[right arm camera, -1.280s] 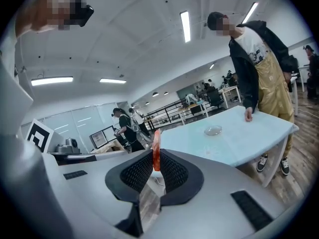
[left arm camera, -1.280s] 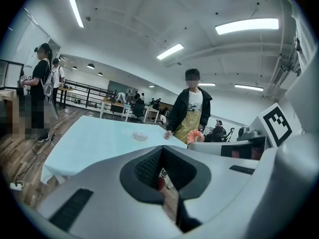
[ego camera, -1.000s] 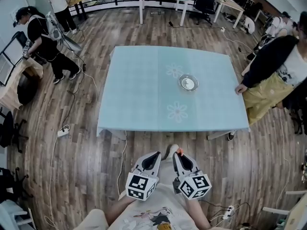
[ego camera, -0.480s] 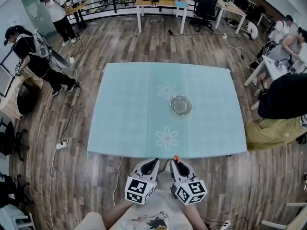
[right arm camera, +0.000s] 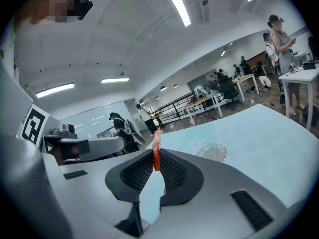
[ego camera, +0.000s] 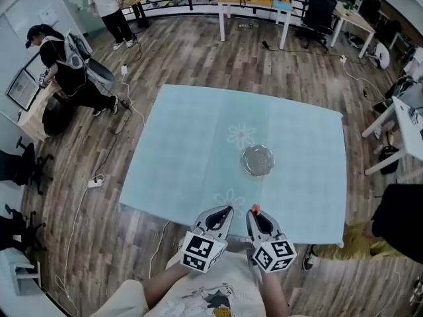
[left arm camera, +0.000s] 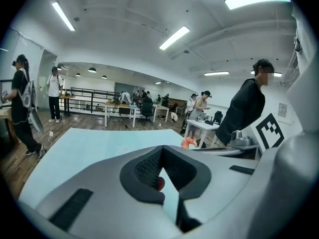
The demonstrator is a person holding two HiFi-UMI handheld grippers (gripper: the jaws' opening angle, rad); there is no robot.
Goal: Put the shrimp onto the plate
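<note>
Closer than a second ago, the counter (ego camera: 185,157) with its pale blue cloth now fills the middle of the head view. Both handheld grippers have come up to the edge nearest the person. A bystander in a dark top (ego camera: 403,213), who stood level with the plate, is now well clear of it, towards the wearer's side.

A clear glass plate (ego camera: 257,160) sits empty on the cloth, just on the near side of a printed daisy (ego camera: 240,136).

The right gripper (ego camera: 254,211) is on the near side of the plate, apart from it and almost in line with it. Its jaws pinch the shrimp (right arm camera: 156,151), a thin orange piece standing upright with its top poking above the jaw tips. Gripping it low likely leaves the body free to drop when the jaws part.

The left gripper (ego camera: 227,210) sits just beside the right one, further from the plate. Its jaws are pressed together at the tips with nothing between them. It seems to be simply carried along, not needed for this step.

The shrimp is not yet over the plate. A forward reach and a lowering probably remain.
</note>
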